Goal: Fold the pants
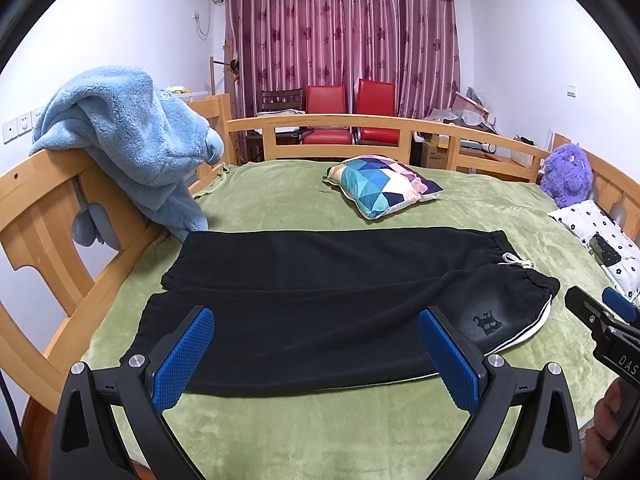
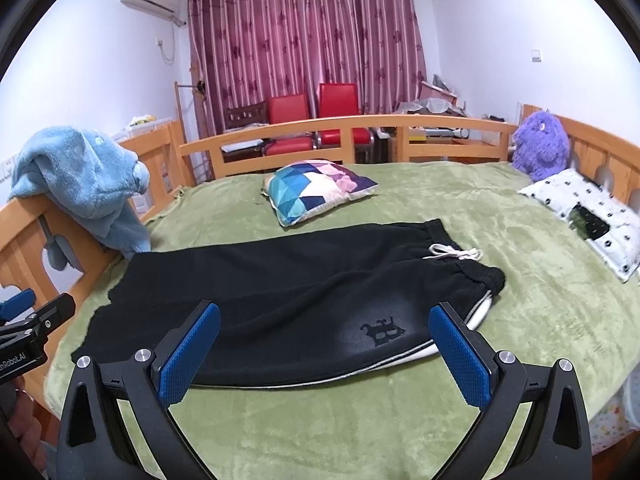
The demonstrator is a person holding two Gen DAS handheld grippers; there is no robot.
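Black pants lie flat across a green blanket on the bed, waistband with white drawstring to the right, leg cuffs to the left. They show the same way in the right wrist view. My left gripper is open and empty, held above the near edge of the pants. My right gripper is open and empty, above the near edge toward the waistband. Its tip shows at the right of the left wrist view.
A patterned cushion lies behind the pants. A blue fleece hangs on the wooden bed rail at left. A purple plush toy and a white dotted pillow are at right.
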